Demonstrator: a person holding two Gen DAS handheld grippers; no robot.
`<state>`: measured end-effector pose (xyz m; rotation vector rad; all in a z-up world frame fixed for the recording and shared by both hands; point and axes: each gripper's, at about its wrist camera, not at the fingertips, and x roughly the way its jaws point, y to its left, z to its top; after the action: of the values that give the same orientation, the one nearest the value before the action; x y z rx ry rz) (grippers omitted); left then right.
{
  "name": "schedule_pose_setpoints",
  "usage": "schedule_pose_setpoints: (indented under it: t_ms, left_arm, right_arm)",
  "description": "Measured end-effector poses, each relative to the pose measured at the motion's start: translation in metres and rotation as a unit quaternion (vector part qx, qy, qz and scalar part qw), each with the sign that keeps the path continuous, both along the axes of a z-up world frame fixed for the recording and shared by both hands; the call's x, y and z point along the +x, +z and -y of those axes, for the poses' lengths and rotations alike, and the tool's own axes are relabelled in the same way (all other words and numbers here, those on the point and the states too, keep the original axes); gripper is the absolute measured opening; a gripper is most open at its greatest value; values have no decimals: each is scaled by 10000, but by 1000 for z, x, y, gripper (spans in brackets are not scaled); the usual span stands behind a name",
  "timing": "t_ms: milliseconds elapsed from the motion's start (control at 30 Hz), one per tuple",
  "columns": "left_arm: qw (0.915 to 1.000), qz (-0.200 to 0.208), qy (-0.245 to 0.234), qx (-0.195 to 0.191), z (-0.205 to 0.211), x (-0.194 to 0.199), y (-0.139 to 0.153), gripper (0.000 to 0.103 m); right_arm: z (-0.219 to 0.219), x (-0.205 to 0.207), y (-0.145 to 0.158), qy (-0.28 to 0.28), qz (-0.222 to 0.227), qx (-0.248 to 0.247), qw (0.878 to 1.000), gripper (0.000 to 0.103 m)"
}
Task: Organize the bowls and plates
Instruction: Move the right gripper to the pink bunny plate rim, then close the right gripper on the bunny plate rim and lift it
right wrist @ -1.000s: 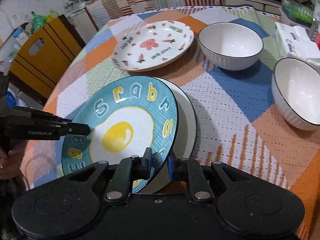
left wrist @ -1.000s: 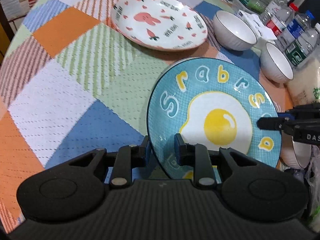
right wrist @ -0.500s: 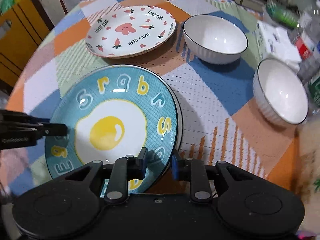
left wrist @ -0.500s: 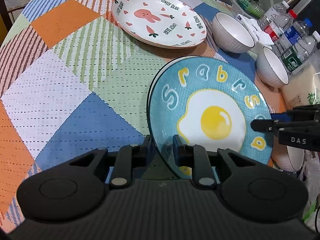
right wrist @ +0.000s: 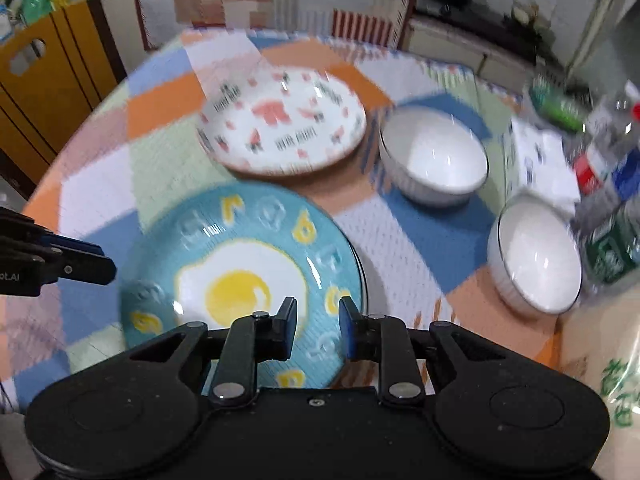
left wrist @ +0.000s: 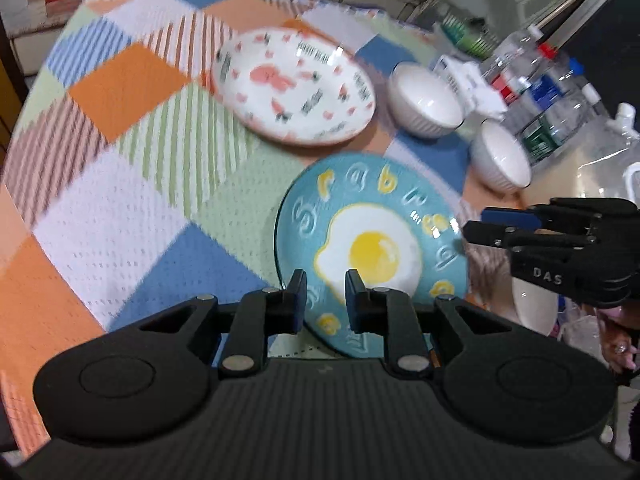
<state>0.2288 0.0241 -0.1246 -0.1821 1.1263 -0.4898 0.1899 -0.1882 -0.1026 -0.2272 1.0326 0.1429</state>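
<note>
The blue egg plate (left wrist: 372,248) (right wrist: 240,276) lies flat on the checked tablecloth; the rim of another plate peeks out under its right edge in the right wrist view. My left gripper (left wrist: 326,288) is open above its near rim, no longer gripping. My right gripper (right wrist: 318,316) is open above the opposite rim; it shows in the left wrist view (left wrist: 476,226). The white rabbit plate (left wrist: 292,86) (right wrist: 282,120) lies further back. Two white bowls (left wrist: 426,98) (left wrist: 502,158) stand to its right.
Several water bottles (left wrist: 552,92) and a white tissue pack (right wrist: 540,160) stand at the table's right edge. A third white bowl (left wrist: 534,304) shows under the right gripper. A yellow cabinet (right wrist: 44,80) stands left of the table.
The blue plate went from held tilted to lying flat. Both grippers opened and drew back and up from its rim.
</note>
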Motion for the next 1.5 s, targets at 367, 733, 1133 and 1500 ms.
schedule_pose_setpoints:
  t_ms: [367,733,1133,1500]
  left_arm:
    - [9963,730,-137,432,-12,14,67,41]
    - [9877,1379,-93,725,-30,55,80,77]
    - [9803,1637,75,1101,-31,120,33,88]
    - [9865,1291,408,916,-18,169,-37,84]
  right_arm:
    - [-34,-1,41,593,429,-127,9972,50]
    - [-47,25,46,1093,570,-381,9916,69]
    - [-23,89,19,923,652,510,9923,74]
    - [8,118,-47,-621,489,2001,9766,68]
